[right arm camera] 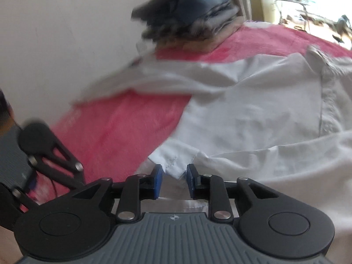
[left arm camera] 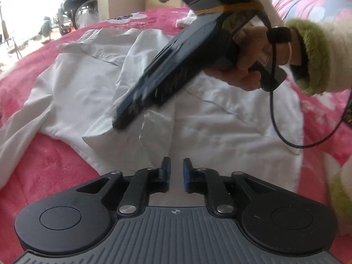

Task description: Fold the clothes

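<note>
- The shirt lies spread on the pink bed, front up, collar at the far end in the left wrist view; its long axis runs away from the left claw, hem nearest
- Left claw: jaws parted narrowly, nothing between them; it hovers over the near hem, the cloth directly ahead and below
- Right claw: jaws a little wider, and a corner of the shirt pokes into the gap between the blue pads — the pads do not look closed on it, though the right wrist view is smeared, so I would not swear whether cloth touches a pad
- In the left wrist view the right tool crosses over the shirt's middle, held by the right hand; that side is the nearer of the two to a grip point
- One sleeve trails off toward the wall in the right wrist view, away from the body of the shirt; a stack of dark clothes sits beyond it at the bed's far corner
- My reading: the fold turns on that corner lying straight ahead of the right claw — a short push forward and a squeeze would take it; the left claw would need to drop to the hem to match
</note>
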`<state>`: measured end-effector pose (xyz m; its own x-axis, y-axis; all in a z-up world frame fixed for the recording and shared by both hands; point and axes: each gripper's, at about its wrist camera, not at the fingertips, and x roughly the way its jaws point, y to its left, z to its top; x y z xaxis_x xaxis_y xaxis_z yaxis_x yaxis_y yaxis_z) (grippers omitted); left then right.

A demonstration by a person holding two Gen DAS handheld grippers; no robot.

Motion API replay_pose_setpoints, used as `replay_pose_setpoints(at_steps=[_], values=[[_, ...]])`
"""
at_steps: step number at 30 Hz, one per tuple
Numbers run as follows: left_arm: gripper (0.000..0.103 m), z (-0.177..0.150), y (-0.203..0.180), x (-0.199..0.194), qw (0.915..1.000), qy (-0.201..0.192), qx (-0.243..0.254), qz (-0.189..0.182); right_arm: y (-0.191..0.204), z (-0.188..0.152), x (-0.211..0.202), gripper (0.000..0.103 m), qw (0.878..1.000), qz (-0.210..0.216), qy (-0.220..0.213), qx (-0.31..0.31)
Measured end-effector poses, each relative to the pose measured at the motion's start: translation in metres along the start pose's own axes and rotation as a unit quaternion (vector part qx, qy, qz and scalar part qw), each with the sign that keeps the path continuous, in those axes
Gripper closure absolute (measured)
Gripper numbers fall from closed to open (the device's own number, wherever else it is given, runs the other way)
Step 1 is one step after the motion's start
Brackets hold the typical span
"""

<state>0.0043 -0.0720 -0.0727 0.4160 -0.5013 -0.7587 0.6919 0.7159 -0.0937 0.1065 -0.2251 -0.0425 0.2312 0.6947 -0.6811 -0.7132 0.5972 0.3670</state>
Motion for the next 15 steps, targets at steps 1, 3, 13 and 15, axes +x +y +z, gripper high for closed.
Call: replay_pose_setpoints(at_steps=[1,3,13,15], values=[[0.088,0.001,0.002,-0.004,1.0,-0.005,-0.005,-0.001,-0.007,0.0,-0.011,0.067,1.0,0.007,-0.019,0.021],[0.086,0.004,0.008,-0.011,0.9997,-0.019,-0.017,0.001,-0.023,-0.005,-0.036,0.067,0.996,0.002,-0.057,0.066],[0.071,0.036,0.052,0.028,0.9926,-0.04,-0.098,0.059,-0.054,-0.042,-0.06,0.065,0.986,-0.084,-0.054,0.134],[0.071,0.033,0.054,0.041,0.9926,-0.001,-0.104,0.063,-0.053,-0.048,-0.056,0.065,0.986,-0.091,-0.044,0.129]])
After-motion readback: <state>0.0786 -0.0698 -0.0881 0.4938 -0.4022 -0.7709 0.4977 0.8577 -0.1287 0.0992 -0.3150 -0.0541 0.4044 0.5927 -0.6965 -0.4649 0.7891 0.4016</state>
